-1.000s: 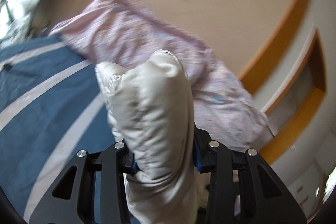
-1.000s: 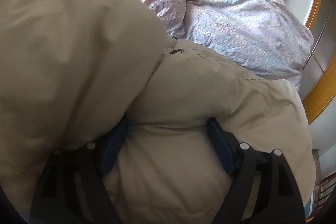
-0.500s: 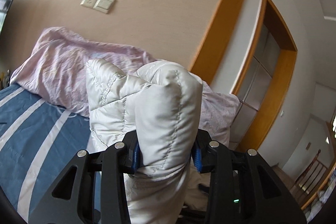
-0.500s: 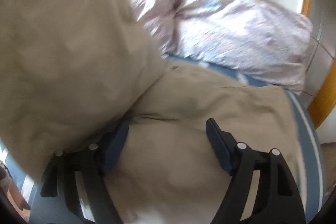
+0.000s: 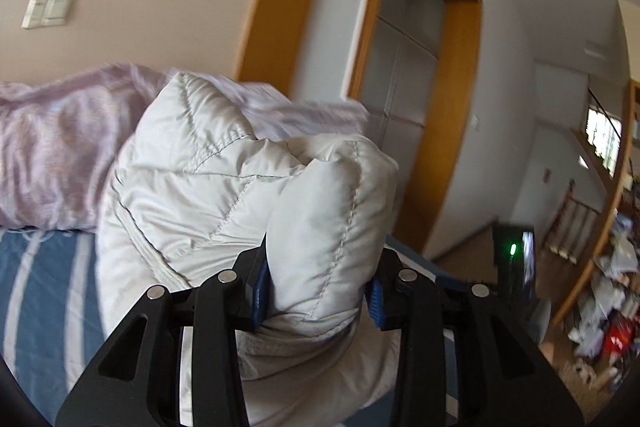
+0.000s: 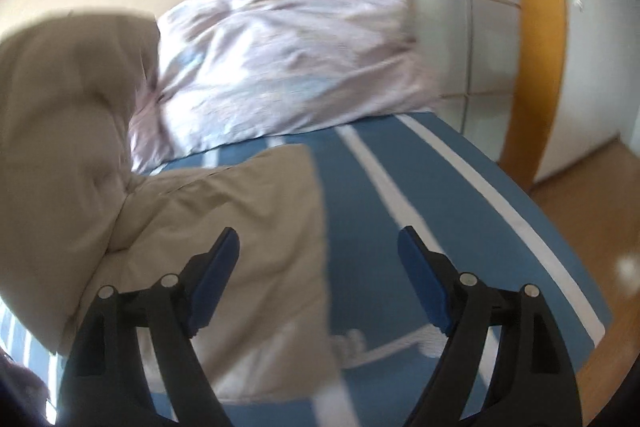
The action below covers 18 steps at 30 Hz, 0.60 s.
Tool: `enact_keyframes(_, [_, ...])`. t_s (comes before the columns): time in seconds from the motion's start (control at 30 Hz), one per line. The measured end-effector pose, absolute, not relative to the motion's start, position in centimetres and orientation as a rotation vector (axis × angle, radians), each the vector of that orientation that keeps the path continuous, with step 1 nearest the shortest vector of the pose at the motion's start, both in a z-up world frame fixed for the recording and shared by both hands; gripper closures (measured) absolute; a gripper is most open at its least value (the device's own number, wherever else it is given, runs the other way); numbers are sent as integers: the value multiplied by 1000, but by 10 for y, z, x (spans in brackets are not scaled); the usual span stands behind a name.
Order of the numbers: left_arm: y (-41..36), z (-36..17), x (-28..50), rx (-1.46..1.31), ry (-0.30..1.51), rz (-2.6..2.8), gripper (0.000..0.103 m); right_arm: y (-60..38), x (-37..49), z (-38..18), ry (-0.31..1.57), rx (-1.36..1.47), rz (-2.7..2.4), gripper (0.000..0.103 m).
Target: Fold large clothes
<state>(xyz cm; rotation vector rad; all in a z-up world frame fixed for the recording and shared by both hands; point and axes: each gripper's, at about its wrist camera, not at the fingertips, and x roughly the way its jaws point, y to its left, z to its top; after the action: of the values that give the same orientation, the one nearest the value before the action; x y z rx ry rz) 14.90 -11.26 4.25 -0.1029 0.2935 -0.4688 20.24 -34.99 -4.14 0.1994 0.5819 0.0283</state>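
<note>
A puffy quilted off-white jacket (image 5: 208,187) bulges up in the left wrist view. My left gripper (image 5: 318,287) is shut on a thick fold of it, and the padding swells out above the blue pads. In the right wrist view the same jacket (image 6: 248,211) looks beige; one part lies flat on the bed and another part is lifted at the left. My right gripper (image 6: 319,243) hangs over the blue striped bed sheet (image 6: 400,187), its jaws opening with nothing between them. The jacket's edge passes under its left finger.
A crumpled pink duvet (image 6: 288,59) lies at the head of the bed, and it shows in the left wrist view as well (image 5: 52,147). A wooden door frame (image 5: 452,107) and wooden floor (image 6: 580,211) lie to the right. A dark device with a green light (image 5: 514,259) stands beyond the bed.
The right gripper has let go of the jacket and swung right over bare sheet. The left gripper has carried its fold to the right, and both views have rolled.
</note>
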Motion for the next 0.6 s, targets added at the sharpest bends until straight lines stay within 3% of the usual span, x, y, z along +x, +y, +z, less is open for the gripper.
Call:
enact_keyframes(0.5, [-189,-5,167,87,437,-545,62,-405,208,-8,577,425,215,21])
enact_keyframes(0.6, [-206,-15,162,162,449,-553,50,-399,218,3,604,451,319,21])
